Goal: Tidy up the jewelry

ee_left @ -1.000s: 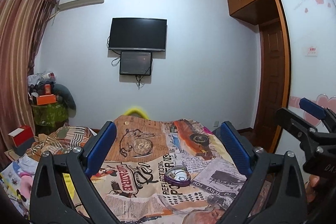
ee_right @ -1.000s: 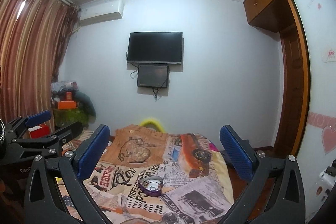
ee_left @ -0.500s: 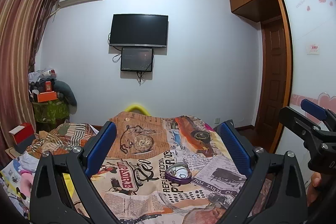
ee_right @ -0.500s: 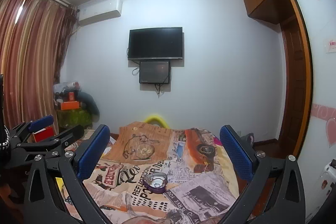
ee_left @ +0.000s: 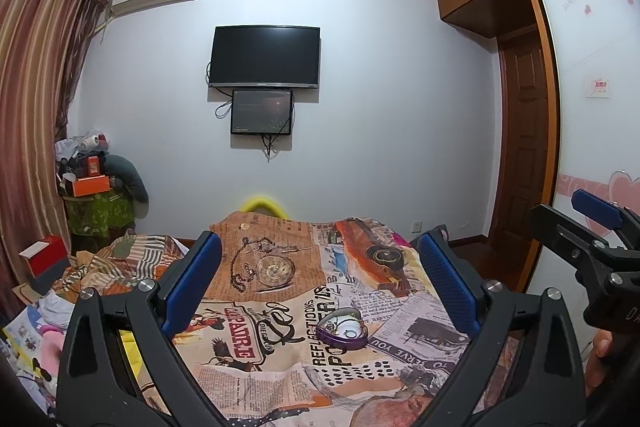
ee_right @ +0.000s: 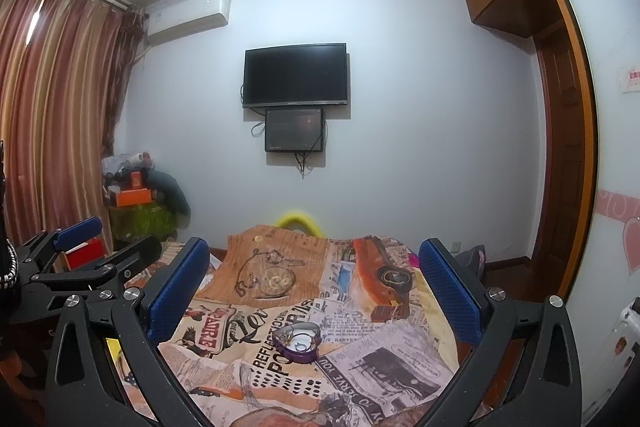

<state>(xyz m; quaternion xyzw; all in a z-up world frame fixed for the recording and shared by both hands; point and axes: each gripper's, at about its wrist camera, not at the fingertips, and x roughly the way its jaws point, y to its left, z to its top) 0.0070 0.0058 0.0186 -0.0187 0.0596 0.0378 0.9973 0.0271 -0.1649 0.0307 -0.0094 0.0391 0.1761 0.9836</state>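
Observation:
A purple heart-shaped jewelry box point(ee_left: 342, 329) lies open on the printed bedspread point(ee_left: 280, 359), with small rings and chains inside it. In the right wrist view the same box point(ee_right: 299, 342) sits low at centre. My left gripper point(ee_left: 320, 283) is open, held above the bed and short of the box, nothing between its blue pads. My right gripper point(ee_right: 314, 291) is open too and equally empty. Each gripper shows at the other view's edge: the right one point(ee_left: 596, 247) at far right, the left one point(ee_right: 76, 259) at far left.
A television point(ee_left: 265, 56) and a smaller screen hang on the far wall. Clutter and a green-covered stand point(ee_left: 96, 211) fill the left corner beside the curtain. A wooden door point(ee_left: 520, 155) and wardrobe stand at right. Rumpled bedding point(ee_left: 104, 267) lies at the bed's left.
Both grippers have tilted slightly upward, so the bed and the box sit a little lower in the views. Neither gripper has opened or shut.

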